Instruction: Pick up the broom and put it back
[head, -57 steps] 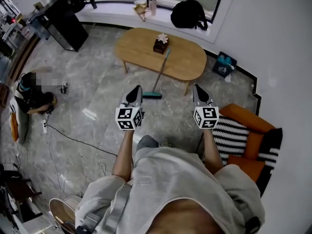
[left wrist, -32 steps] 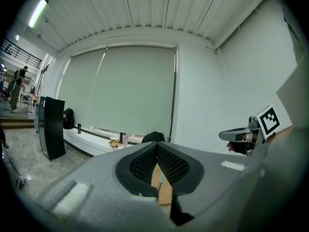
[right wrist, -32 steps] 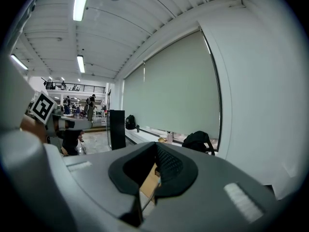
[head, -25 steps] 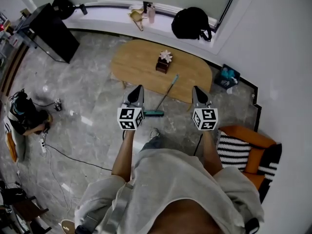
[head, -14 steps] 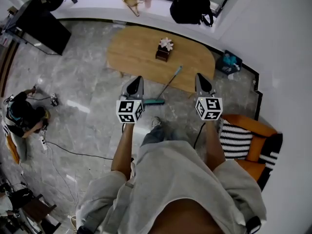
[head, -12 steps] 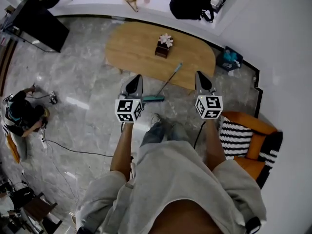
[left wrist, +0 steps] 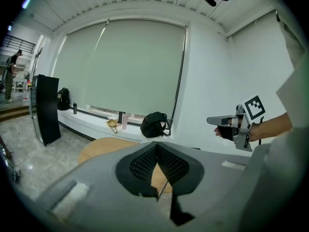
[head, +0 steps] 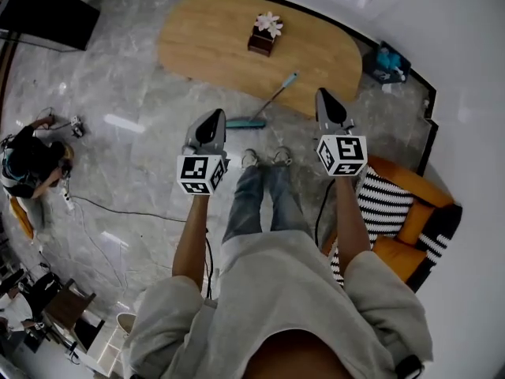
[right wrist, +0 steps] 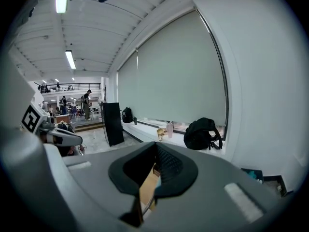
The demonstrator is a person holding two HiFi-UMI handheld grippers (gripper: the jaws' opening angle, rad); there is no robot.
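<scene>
- Oval wooden table (head: 213,38): taken as the landmark; it is seen from the head view at the top of the marble floor, with a small dark box topped by a pale flower (head: 263,35) set on its middle.
- Broom (head: 272,99): shown at the table's near edge. Its teal head is on the floor just in front of the table, and its thin handle slants up to that edge. It is held by neither gripper.
- Left gripper (head: 211,120): held in the air on the near side of the table, just left of the broom head and apart from it. In the left gripper view its ribbed pads (left wrist: 145,162) are pressed together at the tips, with nothing pinched between them.
- Right gripper (head: 328,101): held on the near side of the table's right end, right of the broom handle. Its pads (right wrist: 166,166) are closed on each other and nothing is gripped.
- Person's shoes (head: 264,158): planted on the floor in front of the table, between the two grippers.
- Orange armchair (head: 410,204): placed to the right of the table, behind the right gripper, with a striped cushion on it.
</scene>
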